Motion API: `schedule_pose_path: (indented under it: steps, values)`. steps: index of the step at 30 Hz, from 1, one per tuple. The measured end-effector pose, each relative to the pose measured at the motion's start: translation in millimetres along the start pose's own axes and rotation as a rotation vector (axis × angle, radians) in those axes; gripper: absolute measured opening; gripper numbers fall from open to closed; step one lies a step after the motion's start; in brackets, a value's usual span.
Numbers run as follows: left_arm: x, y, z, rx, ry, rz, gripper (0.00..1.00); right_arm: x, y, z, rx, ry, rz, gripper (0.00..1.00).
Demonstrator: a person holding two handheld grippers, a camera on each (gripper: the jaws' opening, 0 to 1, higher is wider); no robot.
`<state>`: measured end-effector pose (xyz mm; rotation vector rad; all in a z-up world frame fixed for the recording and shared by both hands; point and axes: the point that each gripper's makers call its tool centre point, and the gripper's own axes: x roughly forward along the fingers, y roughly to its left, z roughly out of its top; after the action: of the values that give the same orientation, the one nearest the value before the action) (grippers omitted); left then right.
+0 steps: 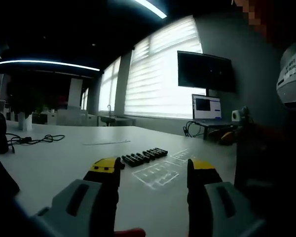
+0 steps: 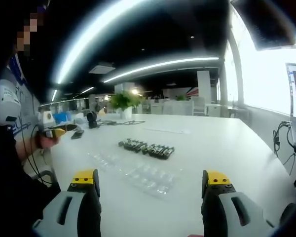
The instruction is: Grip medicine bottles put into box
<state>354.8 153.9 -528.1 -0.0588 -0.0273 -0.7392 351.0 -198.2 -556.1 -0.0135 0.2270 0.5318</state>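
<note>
Both grippers hung above the white table, fingers spread wide, nothing between them. Left gripper pointed at a row of dark bottles lying mid-table, w/ a clear tray just nearer. In the right gripper view, the right gripper faced the same bottles beyond the tray. Bare tabletop lay all round both, edges well off. Cables lay far left; laptop at the far right edge.
</note>
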Motion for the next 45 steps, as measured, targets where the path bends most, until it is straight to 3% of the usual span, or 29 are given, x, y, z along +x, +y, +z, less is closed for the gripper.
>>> schedule_pose_path:
  steps: [13, 22, 26, 33, 39, 42, 45]
  values:
    - [7.0, -3.9, -1.2, 0.001, -0.001, -0.013, 0.47, 2.0, 1.1, 1.5, 0.0, -0.006, -0.001, 0.8]
    - [14.4, -1.3, -5.4, -0.014, -0.002, -0.024, 0.47, 5.0, 7.1, 1.9, 0.017, -0.016, 0.009, 0.74]
    - [20.3, -3.6, -7.2, -0.023, -0.013, -0.052, 0.47, 5.6, 2.6, 10.9, 0.079, -0.082, -0.026, 0.67]
    - [29.7, 1.4, -10.1, 0.0, -0.024, -0.067, 0.44, 9.1, 5.7, 13.0, 0.134, -0.12, -0.044, 0.68]
    - [38.5, 10.0, -18.4, -0.003, -0.04, -0.077, 0.45, 19.7, 0.2, 17.6, 0.128, -0.1, -0.073, 0.59]
    - [43.3, 10.2, -22.4, -0.004, -0.041, -0.091, 0.48, 23.2, -3.5, 22.9, 0.165, -0.11, -0.087, 0.47]
    - [49.1, 12.8, -30.0, 0.003, -0.025, -0.093, 0.47, 29.7, -4.9, 23.9, 0.127, -0.09, -0.091, 0.52]
